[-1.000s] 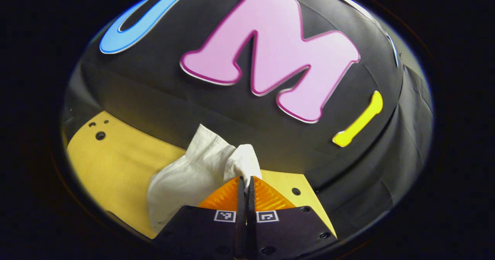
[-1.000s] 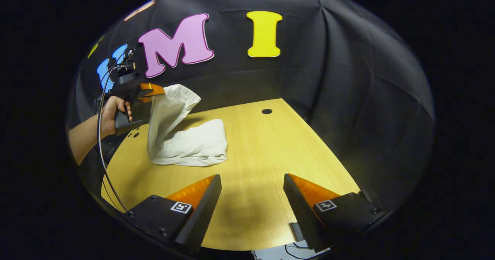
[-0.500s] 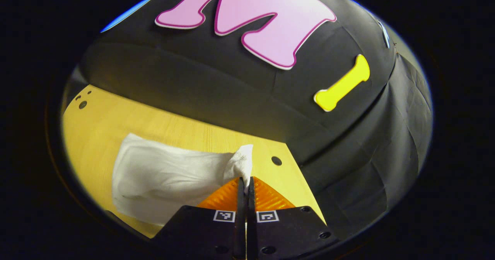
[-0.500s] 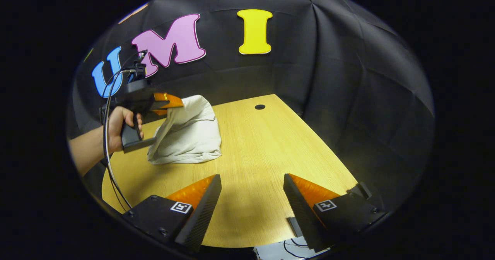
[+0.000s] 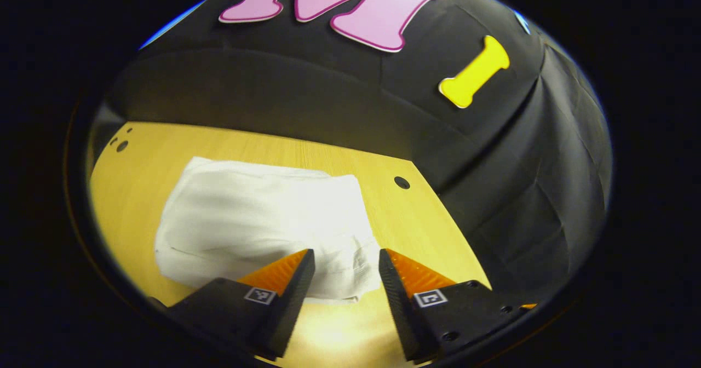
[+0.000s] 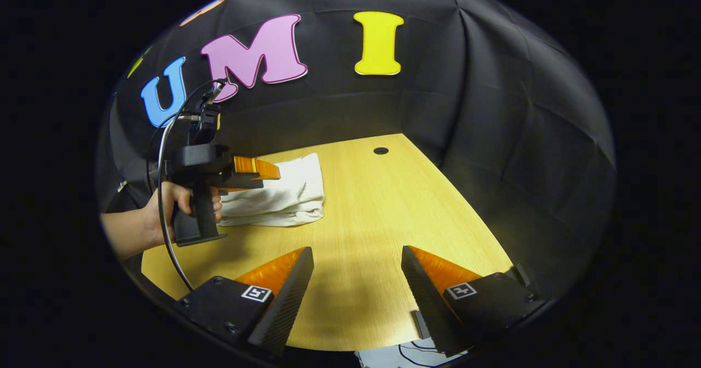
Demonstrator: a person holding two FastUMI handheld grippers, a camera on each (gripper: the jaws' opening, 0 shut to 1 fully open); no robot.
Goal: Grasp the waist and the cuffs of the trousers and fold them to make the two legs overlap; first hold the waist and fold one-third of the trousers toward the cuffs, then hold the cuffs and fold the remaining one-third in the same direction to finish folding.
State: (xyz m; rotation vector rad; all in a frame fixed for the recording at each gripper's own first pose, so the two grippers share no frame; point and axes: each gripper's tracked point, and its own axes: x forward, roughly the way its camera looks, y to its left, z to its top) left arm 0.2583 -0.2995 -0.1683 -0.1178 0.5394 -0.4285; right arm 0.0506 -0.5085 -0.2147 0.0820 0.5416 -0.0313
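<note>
The white trousers [image 5: 257, 225] lie folded into a compact rectangle on the yellow wooden table [image 5: 421, 225]. My left gripper [image 5: 342, 258] is open just above their near right corner, nothing between its fingers. In the right gripper view the folded trousers [image 6: 285, 195] rest at the table's left side, with the left gripper [image 6: 257, 171] held by a hand [image 6: 175, 206] over their near edge. My right gripper [image 6: 356, 258] stands open over bare table, well to the right of the trousers.
The table [image 6: 383, 209] has a cable hole [image 6: 380, 150] near its far edge and small holes [image 5: 121, 145] at the far left. Black cloth walls close in behind and to the right. A cable [image 6: 164, 193] hangs from the left gripper.
My left gripper carried the held end of the trousers down onto the pile and let go, its jaws now open. The trousers now lie flat. The right gripper stayed open and nearly still.
</note>
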